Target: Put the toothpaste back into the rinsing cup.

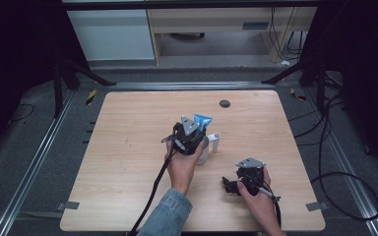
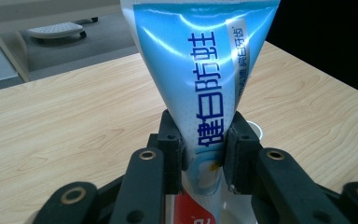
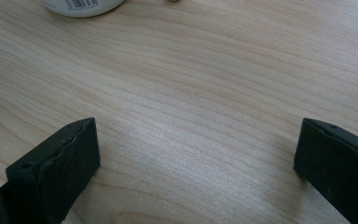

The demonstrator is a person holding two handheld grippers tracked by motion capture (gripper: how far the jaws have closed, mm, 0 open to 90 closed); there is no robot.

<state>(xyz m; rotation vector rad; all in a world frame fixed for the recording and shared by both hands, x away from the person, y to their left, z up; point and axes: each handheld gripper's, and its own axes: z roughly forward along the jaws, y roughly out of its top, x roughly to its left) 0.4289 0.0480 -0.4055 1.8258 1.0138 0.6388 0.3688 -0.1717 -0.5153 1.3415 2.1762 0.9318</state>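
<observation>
We are holding a blue and white plastic toothpaste tube (image 2: 200, 93) in our left gripper (image 2: 204, 158), whose jaws are closed tight on the tube's narrow lower part, with the wide crimped end fanning up toward the top of the left gripper view. In the high view, the left gripper (image 1: 189, 135) is sitting just right of the table's centre, and the tube's blue end (image 1: 202, 119) is poking out above it. Directly beneath and just beside it, a white plastic cup with a side handle (image 1: 211, 143) is standing on the table; its rim is peeking out behind the right jaw in the left gripper view.

We are judging that the step in hand is carrying the tube to the cup, cap end down. The next move is calling for a steady descent so the tube slides inside the rim without tipping the light cup, then an opening of the jaws.

Our right gripper (image 1: 232, 186) is waiting at the lower right of the high view, its jaws standing wide apart and gripping nothing, with bare wood between them in the right gripper view (image 3: 196, 163).

We are working on a pale wooden table with rounded corners (image 1: 128, 162) and a small dark cable hole (image 1: 225, 103) near its far edge. Around it, grey carpet, metal rails and black stand legs are showing, with loose cables at the right and light furniture at the top of the frame.
</observation>
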